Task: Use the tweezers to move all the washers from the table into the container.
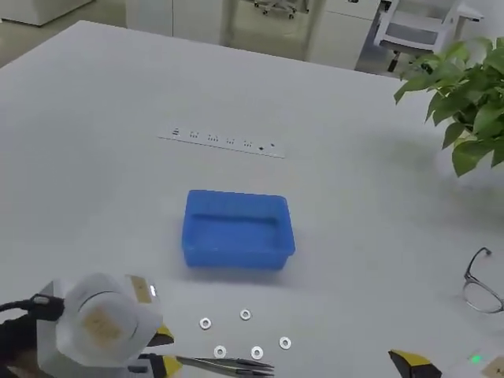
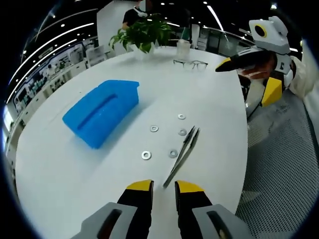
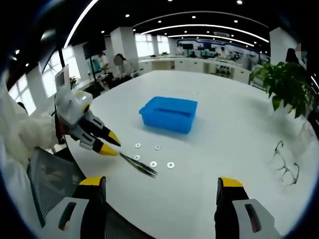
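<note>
A blue container (image 1: 236, 228) stands open in the middle of the white table (image 1: 94, 157). Several metal washers (image 1: 246, 315) lie scattered on the table just in front of it, also in the left gripper view as washers (image 2: 154, 128). My left gripper (image 2: 164, 186) is shut on the rear end of the tweezers (image 2: 183, 149), whose tips point in among the washers and rest close to the table. In the head view the left gripper (image 1: 164, 352) is at the bottom left, the tweezers (image 1: 228, 364) reaching right. My right gripper (image 3: 160, 183) hangs wide open, holding nothing, off the table's near edge.
A pair of glasses (image 1: 480, 283) lies at the right edge of the table. A green potted plant (image 1: 468, 102) stands at the back right. A flush socket strip (image 1: 224, 142) runs behind the container. Chairs and desks lie beyond the table.
</note>
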Action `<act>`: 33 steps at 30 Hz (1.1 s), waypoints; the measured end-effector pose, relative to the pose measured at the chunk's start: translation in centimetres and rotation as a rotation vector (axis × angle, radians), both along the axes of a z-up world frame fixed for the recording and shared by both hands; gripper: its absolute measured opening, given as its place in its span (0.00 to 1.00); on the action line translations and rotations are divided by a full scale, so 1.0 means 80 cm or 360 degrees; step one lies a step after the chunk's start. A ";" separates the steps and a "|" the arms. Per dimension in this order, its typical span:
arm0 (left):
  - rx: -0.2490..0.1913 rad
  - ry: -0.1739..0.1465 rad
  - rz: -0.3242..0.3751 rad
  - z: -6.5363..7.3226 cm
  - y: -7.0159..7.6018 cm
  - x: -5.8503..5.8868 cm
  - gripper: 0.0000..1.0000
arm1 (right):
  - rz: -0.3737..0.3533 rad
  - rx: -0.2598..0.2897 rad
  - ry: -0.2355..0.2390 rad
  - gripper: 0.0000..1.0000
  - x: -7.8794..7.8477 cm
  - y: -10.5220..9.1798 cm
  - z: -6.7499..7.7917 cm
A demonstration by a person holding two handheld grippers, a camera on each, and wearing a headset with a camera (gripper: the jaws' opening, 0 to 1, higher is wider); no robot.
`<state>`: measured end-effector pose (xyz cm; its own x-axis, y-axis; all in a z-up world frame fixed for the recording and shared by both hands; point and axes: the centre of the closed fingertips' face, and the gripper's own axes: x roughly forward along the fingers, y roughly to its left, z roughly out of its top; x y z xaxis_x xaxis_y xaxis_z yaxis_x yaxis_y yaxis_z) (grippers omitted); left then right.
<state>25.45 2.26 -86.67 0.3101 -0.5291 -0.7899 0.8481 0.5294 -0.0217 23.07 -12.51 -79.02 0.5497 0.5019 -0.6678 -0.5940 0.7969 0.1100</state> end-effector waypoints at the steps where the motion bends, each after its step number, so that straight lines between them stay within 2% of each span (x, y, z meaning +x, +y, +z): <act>1: 0.0015 0.0003 -0.0013 -0.004 -0.001 0.000 0.15 | 0.0004 -0.0002 0.0009 0.91 -0.002 0.001 -0.002; 4: 0.0056 -0.0026 -0.0059 -0.010 -0.002 0.002 0.12 | 0.0017 -0.0021 0.0018 0.90 -0.005 0.001 -0.003; 8: 0.0089 -0.0021 -0.0097 -0.016 -0.003 0.002 0.10 | 0.0024 -0.0019 0.0004 0.90 -0.004 0.004 0.000; 9: 0.0066 -0.0031 -0.0097 -0.015 -0.005 0.004 0.10 | 0.0028 -0.0019 0.0005 0.90 -0.004 0.004 0.000; 11: 0.0077 -0.0016 -0.0108 -0.016 -0.003 0.002 0.08 | 0.0041 -0.0029 0.0004 0.90 -0.004 0.005 0.001; 16: 0.0079 -0.0048 -0.0189 -0.016 -0.009 0.000 0.00 | 0.0046 -0.0017 -0.0005 0.89 -0.005 0.007 0.005; 19: 0.0085 -0.0041 -0.0251 -0.015 -0.013 -0.005 0.00 | 0.0047 -0.0014 -0.0012 0.89 -0.005 0.009 0.006; 23: 0.0046 -0.0038 -0.0264 -0.006 -0.020 -0.008 0.00 | 0.0065 -0.0010 -0.0013 0.88 -0.009 0.016 0.006; 26: 0.0037 -0.0061 -0.0274 0.004 -0.022 -0.009 0.00 | 0.0089 0.0006 -0.0026 0.88 -0.012 0.024 0.010; 29: 0.0010 -0.0095 -0.0277 0.020 -0.027 -0.010 0.00 | 0.0120 0.0004 -0.0041 0.86 -0.014 0.030 0.013; 31: 0.0001 -0.0089 -0.0278 0.032 -0.031 -0.012 0.00 | 0.0141 -0.0001 -0.0052 0.85 -0.016 0.033 0.015; 32: -0.0027 -0.0121 -0.0290 0.042 -0.036 -0.012 0.00 | 0.0149 -0.0001 -0.0062 0.85 -0.017 0.034 0.016; 33: -0.0040 -0.0127 -0.0290 0.049 -0.039 -0.012 0.00 | 0.0153 -0.0002 -0.0070 0.85 -0.017 0.035 0.017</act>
